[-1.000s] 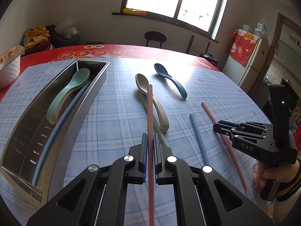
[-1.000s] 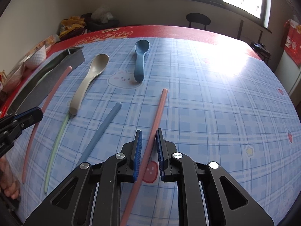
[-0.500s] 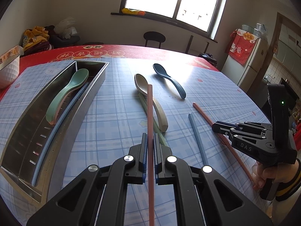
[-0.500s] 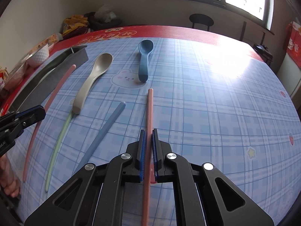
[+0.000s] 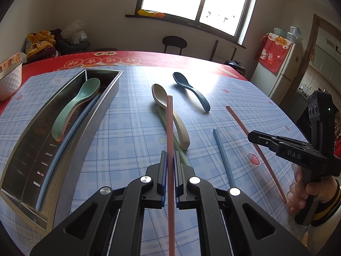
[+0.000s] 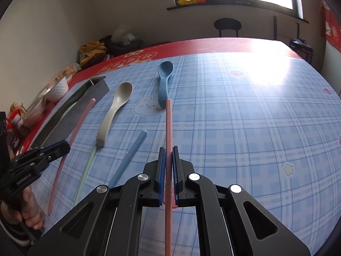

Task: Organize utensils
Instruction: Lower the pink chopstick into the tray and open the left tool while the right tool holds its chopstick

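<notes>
Compared with a second ago, the right gripper [image 6: 168,166] is now closing fully on the second pink chopstick [image 6: 168,140], which was lying slanted between open fingers before and is now pointing straight away, its far tip lifted near the dark blue spoon [image 6: 164,79]. The left gripper [image 5: 169,166] is keeping its fingers pressed tightly on the first pink chopstick [image 5: 169,128], almost without change, and this stick is reaching out over the beige spoon [image 5: 170,115]. A pale green chopstick [image 5: 168,132] is lying under that beige spoon, and a blue chopstick [image 5: 223,155] is lying flat on the checked tablecloth [image 5: 127,128] between the two grippers. On the left the metal tray [image 5: 93,123] is holding a green spoon [image 5: 74,108] and one more blue chopstick [image 5: 64,149] along its right wall. A white bowl [image 5: 8,81] is standing at the far left edge, well apart from the tray.
</notes>
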`<state>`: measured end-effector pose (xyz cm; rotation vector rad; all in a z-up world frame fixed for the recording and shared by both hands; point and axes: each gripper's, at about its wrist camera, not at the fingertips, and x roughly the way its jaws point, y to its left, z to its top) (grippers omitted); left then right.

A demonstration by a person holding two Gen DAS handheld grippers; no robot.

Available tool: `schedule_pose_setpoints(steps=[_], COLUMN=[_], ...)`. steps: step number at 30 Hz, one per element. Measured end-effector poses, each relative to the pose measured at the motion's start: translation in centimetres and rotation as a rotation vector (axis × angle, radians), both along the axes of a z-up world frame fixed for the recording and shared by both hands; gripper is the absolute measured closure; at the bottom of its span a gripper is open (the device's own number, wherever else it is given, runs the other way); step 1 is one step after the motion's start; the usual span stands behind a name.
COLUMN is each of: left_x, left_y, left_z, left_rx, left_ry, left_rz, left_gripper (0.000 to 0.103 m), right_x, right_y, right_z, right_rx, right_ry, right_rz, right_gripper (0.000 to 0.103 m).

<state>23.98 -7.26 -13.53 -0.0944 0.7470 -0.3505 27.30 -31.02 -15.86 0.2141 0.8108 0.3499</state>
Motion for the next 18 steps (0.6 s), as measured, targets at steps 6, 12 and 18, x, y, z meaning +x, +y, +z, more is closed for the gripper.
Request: schedule_pose_setpoints(steps=[6, 12, 18], left_x=[-0.1, 0.5, 0.6], left_y=[-0.1, 0.8, 2.2], left_z=[0.1, 0.2, 1.3], left_rx=[0.0, -0.046, -0.092], left_ry=[-0.004, 0.034, 0.07], left_rz=[-0.008, 0.006, 0.0], left_gripper=[0.097, 0.097, 0.097], right_x=[-0.3, -0.4, -0.4], right_y=[-1.6, -2.0, -2.4], right_z=[-0.1, 0.0, 0.0], right_rx=[0.103, 0.125, 0.152], right_ry=[-0.005, -0.007, -0.008], right_rz=[-0.023, -0.022, -0.024], right_gripper=[0.097, 0.097, 0.097])
